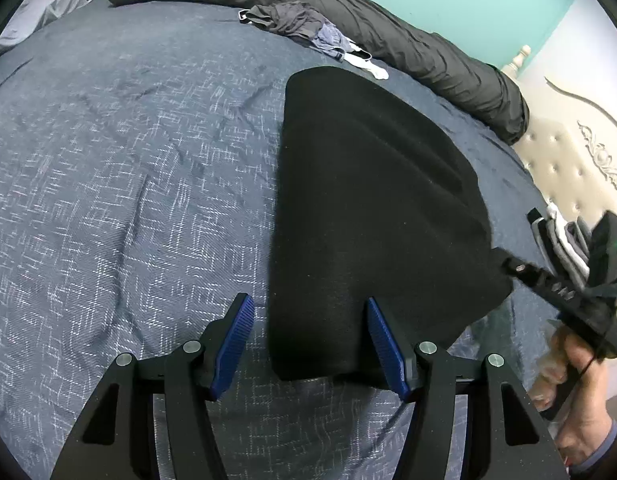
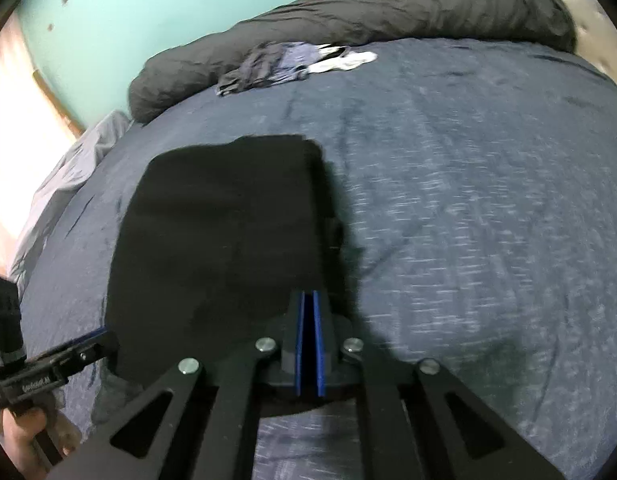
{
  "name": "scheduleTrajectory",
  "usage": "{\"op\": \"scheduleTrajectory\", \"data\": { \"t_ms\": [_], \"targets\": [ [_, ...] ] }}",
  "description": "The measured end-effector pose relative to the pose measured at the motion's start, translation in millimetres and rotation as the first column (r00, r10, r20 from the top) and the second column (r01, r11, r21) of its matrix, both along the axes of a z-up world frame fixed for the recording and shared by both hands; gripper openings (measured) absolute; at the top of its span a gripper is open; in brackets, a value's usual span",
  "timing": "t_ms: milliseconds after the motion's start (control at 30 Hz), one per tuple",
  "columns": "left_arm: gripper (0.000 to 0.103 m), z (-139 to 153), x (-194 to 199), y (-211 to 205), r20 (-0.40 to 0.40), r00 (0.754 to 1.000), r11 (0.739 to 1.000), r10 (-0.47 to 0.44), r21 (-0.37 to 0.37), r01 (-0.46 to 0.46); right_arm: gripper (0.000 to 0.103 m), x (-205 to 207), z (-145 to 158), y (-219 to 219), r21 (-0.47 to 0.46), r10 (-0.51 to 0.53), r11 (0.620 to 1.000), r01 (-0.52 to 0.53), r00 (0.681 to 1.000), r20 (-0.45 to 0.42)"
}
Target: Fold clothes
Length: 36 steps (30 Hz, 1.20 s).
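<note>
A black garment, folded into a flat oblong, lies on the blue patterned bedspread. My left gripper is open, and its blue pads straddle the garment's near left corner without pressing on it. My right gripper, held by a hand, reaches in from the right with its tip at the garment's right edge. In the right wrist view the right gripper has its pads together at that edge of the black garment, pinching the cloth. The left gripper shows at the lower left.
A rolled dark grey duvet runs along the far side of the bed. Beside it lie a heap of small clothes and a white sock. A cream tufted headboard and a stack of striped folded clothes are at the right.
</note>
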<state>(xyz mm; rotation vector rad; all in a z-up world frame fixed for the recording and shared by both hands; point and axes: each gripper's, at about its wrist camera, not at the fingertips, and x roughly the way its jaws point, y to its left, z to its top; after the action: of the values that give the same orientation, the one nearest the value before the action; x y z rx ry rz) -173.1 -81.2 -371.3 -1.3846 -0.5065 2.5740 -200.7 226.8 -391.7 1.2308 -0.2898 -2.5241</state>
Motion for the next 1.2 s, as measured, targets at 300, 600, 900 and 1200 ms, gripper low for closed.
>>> {"op": "scheduleTrajectory", "data": {
  "t_ms": [300, 600, 900, 1200],
  "targets": [
    [0.063, -0.9, -0.1, 1.4, 0.004, 1.000, 1.000, -0.004, -0.004, 0.004, 0.004, 4.8, 38.4, -39.9, -0.006, 0.159, 0.987, -0.161, 0.983, -0.095],
    [0.063, -8.4, 1.3, 5.3, 0.014, 1.000, 1.000, -0.026, -0.015, 0.026, 0.000, -6.6, -5.1, -45.5, 0.031, 0.142, 0.990, -0.141, 0.990, -0.018],
    [0.063, -13.4, 6.7, 4.2, 0.011, 1.000, 1.000, -0.020, 0.003, 0.020, 0.001, -39.2, 34.7, -78.5, -0.002, 0.181, 0.984, -0.181, 0.983, -0.040],
    [0.063, -14.1, 5.6, 1.3, 0.009, 1.000, 0.999, -0.029, 0.017, 0.029, 0.001, -84.1, 0.3, -103.5, 0.076, 0.188, 0.977, -0.200, 0.973, 0.137]
  ]
}}
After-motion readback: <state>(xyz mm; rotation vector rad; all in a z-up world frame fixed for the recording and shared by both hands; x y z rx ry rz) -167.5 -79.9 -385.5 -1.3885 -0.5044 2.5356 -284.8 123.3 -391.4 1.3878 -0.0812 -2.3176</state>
